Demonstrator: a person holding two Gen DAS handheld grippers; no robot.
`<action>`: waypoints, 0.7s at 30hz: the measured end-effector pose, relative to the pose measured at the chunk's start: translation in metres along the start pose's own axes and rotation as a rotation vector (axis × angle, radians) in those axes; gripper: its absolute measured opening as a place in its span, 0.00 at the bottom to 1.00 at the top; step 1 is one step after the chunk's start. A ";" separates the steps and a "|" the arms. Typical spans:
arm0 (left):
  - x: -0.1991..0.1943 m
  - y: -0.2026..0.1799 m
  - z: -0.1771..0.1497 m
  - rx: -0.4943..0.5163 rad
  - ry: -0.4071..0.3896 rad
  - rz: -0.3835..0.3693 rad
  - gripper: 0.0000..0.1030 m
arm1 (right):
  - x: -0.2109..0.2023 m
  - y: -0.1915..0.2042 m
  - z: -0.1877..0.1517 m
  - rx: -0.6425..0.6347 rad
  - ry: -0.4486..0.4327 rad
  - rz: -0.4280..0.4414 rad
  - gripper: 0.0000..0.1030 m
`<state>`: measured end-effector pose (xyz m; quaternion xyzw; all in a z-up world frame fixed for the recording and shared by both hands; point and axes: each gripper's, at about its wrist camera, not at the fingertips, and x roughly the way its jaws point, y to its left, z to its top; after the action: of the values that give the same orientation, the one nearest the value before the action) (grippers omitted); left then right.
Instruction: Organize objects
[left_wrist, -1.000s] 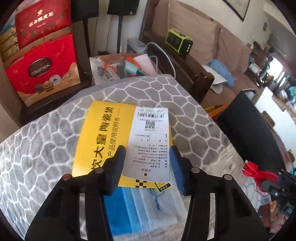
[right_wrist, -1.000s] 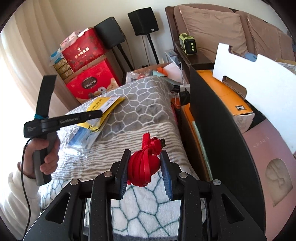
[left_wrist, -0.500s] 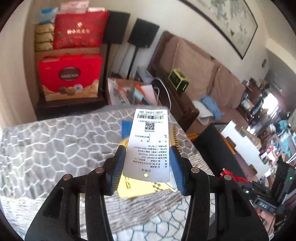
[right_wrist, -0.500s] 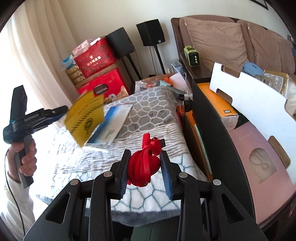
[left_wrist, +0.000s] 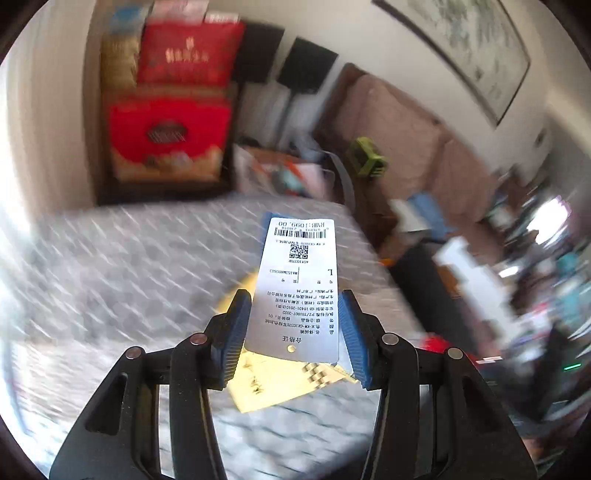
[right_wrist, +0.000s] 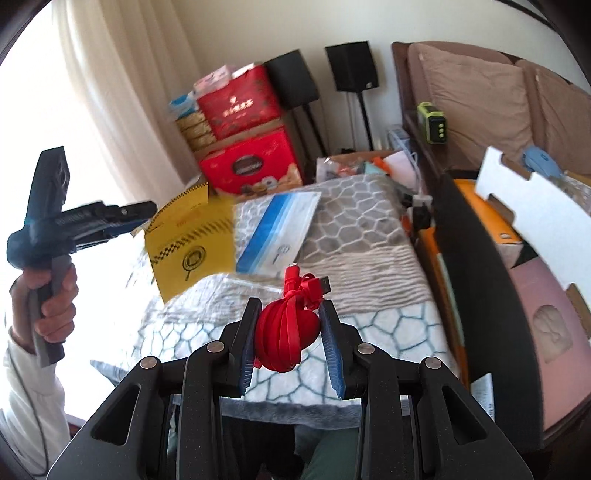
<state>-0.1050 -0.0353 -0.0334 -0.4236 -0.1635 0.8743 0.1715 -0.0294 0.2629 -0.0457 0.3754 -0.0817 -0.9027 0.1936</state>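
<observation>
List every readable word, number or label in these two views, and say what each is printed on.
"RMB:1099.00": far end of the white tag, upside down in the left wrist view.
"L": same tag, mid right.
"合格证": same tag, near end.
The tag's fine print and barcode digits: too small.
Yellow booklet, red gift boxes: lettering blurred, unreadable.
Blue-and-white packet: print too small.
Red cable: no text visible.

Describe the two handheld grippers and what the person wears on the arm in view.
Both grippers are matte black with blue ribbed pads and silver pivot pins. The left gripper, seen from the right wrist camera, has a pistol-style handle, white lettering along its side and a thin dark cable. The sleeve is white.
</observation>
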 end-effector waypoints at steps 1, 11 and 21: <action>0.006 0.004 -0.005 -0.014 0.025 0.001 0.44 | 0.005 0.002 -0.001 -0.005 0.012 0.003 0.31; 0.026 0.018 -0.029 -0.044 0.091 0.018 0.45 | 0.096 0.018 -0.013 -0.082 0.203 0.051 0.34; 0.035 0.019 -0.038 -0.056 0.115 -0.046 0.45 | 0.098 0.008 0.010 0.134 0.160 0.353 0.51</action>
<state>-0.0981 -0.0309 -0.0882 -0.4740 -0.1874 0.8394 0.1890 -0.0976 0.2157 -0.0999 0.4377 -0.1907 -0.8147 0.3291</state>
